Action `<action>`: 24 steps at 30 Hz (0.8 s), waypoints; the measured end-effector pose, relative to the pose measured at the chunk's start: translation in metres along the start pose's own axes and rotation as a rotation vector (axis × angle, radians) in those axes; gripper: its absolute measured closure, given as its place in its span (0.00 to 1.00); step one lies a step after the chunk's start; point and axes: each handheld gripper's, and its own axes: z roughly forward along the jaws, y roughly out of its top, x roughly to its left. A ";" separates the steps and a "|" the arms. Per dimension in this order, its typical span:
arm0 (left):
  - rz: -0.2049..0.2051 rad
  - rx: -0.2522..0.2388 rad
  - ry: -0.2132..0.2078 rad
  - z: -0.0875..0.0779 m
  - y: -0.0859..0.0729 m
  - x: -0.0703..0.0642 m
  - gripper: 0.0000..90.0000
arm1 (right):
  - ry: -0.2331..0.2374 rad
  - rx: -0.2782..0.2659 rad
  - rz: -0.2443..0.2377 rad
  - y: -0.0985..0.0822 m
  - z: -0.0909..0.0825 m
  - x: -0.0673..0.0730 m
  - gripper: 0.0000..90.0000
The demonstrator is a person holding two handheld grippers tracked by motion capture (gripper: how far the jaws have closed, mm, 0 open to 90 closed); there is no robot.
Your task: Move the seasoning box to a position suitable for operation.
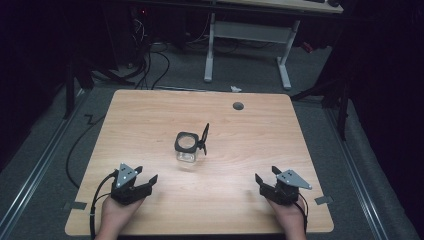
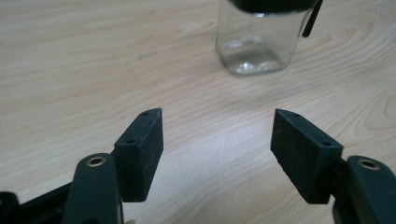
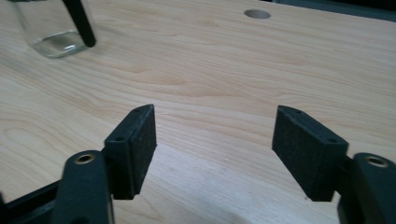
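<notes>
Resting low near the table's [image 1: 150,115] front edge in the high view, left gripper [image 1: 146,180] and right gripper [image 1: 265,176] both gape, nothing between jaws. Glass jar [image 1: 187,148] stands mid-table, black lid [image 1: 204,138] flipped up. Left gripper view: jar [image 2: 258,39] ahead, well apart. Right gripper view: jar [image 3: 49,28] far upper left, grommet hole [image 3: 257,14] beyond.

A clear square glass jar [image 1: 187,150] with a black rim stands upright near the middle of the wooden table [image 1: 150,120], its black lid [image 1: 204,138] tipped up at its right side. The left gripper [image 1: 146,178] rests at the near left, jaws spread and empty. The right gripper [image 1: 265,175] rests at the near right, likewise spread, well apart from the jar.
</notes>
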 end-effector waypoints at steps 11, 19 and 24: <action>-0.072 0.011 0.018 -0.007 -0.011 0.006 0.48 | 0.037 0.002 -0.001 0.000 0.003 0.008 0.36; -0.026 0.045 0.038 0.004 -0.004 0.000 0.53 | 0.065 -0.009 -0.005 0.006 0.008 0.013 0.36; -0.044 0.006 0.053 0.019 0.015 0.009 0.71 | 0.098 0.000 -0.016 0.007 0.010 0.022 0.38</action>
